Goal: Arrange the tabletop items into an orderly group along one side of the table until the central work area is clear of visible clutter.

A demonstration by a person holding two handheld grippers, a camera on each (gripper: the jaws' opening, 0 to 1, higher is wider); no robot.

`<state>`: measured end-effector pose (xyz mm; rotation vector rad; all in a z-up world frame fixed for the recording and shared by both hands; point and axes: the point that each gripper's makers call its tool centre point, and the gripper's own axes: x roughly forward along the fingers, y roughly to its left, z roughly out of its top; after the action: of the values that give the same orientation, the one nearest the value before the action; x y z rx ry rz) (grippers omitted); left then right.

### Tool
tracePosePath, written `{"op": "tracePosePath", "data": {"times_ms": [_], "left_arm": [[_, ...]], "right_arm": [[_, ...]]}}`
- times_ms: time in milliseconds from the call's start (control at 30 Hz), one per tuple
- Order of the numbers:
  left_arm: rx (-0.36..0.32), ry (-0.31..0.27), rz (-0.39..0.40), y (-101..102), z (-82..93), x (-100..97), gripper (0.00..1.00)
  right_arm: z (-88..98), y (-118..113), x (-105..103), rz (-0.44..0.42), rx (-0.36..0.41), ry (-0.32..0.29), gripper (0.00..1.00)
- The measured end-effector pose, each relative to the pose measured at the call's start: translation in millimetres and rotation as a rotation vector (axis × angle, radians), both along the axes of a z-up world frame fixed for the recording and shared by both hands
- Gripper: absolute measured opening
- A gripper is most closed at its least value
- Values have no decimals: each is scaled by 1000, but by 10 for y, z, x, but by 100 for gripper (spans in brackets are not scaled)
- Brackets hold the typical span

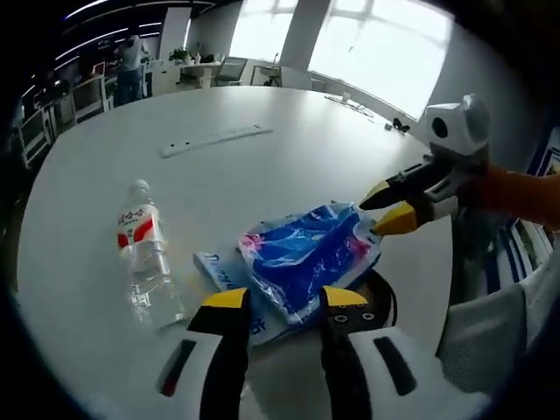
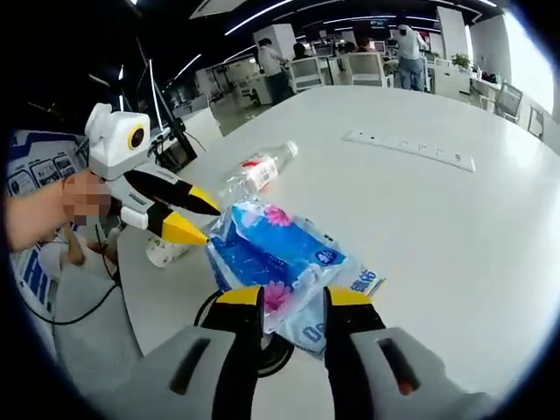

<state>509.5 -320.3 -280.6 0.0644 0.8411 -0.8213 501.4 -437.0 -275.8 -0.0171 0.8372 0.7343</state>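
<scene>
A blue tissue pack (image 1: 306,254) (image 2: 267,249) hangs just above the table near its edge, over a paler second pack (image 1: 219,273) (image 2: 350,287). My left gripper (image 1: 287,299) (image 2: 208,223) is shut on one end of the blue pack. At the opposite end, my right gripper (image 2: 296,299) (image 1: 387,210) is shut on its corner. A clear water bottle (image 1: 147,258) (image 2: 255,175) with a red label lies on its side beside the packs.
A black round object (image 1: 378,302) (image 2: 262,354) lies under the packs at the table edge (image 1: 420,289). A white power strip (image 1: 214,140) (image 2: 411,149) sits farther in on the table. A white cup-like item (image 2: 162,251) stands near the edge. Office desks and people are beyond.
</scene>
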Motion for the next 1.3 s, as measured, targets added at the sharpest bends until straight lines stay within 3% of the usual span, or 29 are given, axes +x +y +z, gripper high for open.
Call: {"op": "tracePosePath", "data": {"times_ms": [467, 567, 1000, 1300], "left_arm": [[11, 31, -2, -22, -67, -36, 14], [27, 31, -6, -13, -98, -45, 8], [22, 40, -14, -55, -130, -90, 2], [-8, 35, -5, -80, -30, -73, 0]], "right_arm": [[-121, -31, -63, -15, -11, 49, 11], [-127, -41, -65, -19, -10, 51, 8], [-114, -55, -59, -25, -9, 49, 3], [-21, -84, -36, -32, 0, 31, 1]]}}
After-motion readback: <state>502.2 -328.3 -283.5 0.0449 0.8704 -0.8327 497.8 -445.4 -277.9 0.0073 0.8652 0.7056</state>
